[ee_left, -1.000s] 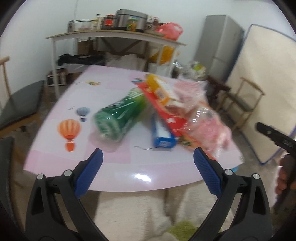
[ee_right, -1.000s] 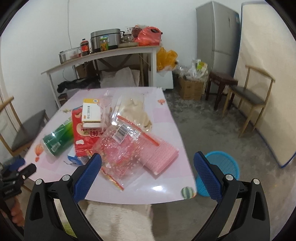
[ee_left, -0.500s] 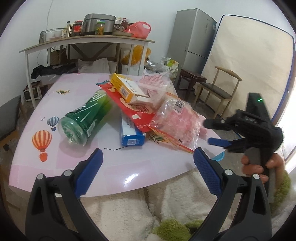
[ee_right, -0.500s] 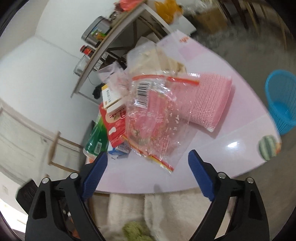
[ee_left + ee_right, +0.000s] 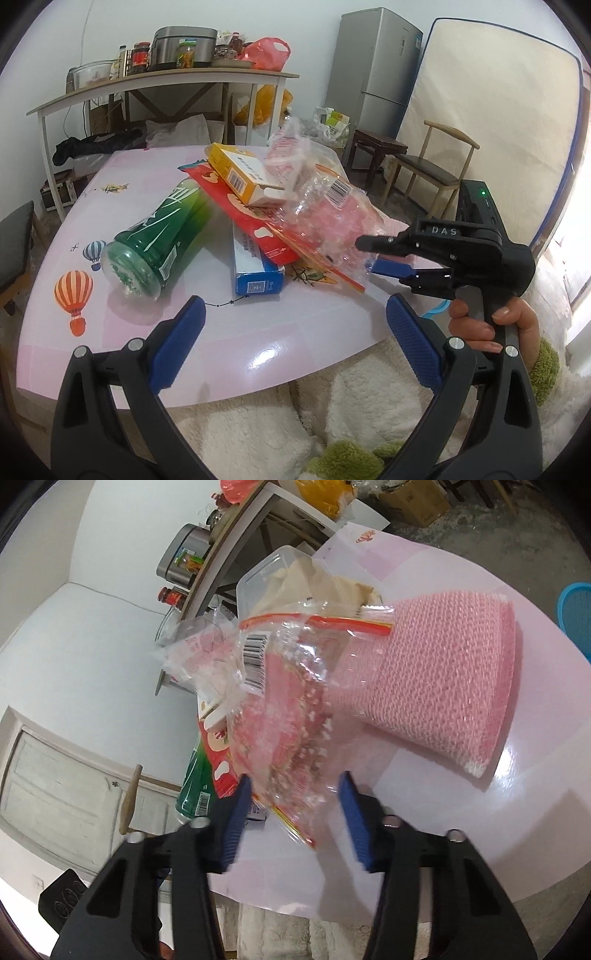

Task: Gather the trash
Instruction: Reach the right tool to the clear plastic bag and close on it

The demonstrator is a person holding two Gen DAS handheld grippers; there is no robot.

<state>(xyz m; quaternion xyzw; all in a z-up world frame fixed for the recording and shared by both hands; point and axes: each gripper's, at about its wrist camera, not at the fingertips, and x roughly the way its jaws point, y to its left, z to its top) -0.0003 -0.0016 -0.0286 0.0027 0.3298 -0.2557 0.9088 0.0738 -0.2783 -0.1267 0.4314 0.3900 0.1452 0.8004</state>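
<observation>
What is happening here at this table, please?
A person is collecting trash from a pink table. The right gripper reaches around the corner of a clear plastic bag, its jaws open, not yet gripping. The left gripper waits open near the table edge. A green bottle and boxes lie untouched.

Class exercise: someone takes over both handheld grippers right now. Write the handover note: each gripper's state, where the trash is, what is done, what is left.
Left gripper: open, empty, hovering over the near table edge.
Right gripper: open, jaws either side of the near corner of the clear zip bag; not clamped yet.
Trash is all on the pink table: green bottle on its side, blue box, red snack bag, yellow box, pink mesh pad.
The blue basket stands on the floor beyond the table.
Done: nothing collected.
Left: close on the zip bag, then clear the rest.
</observation>
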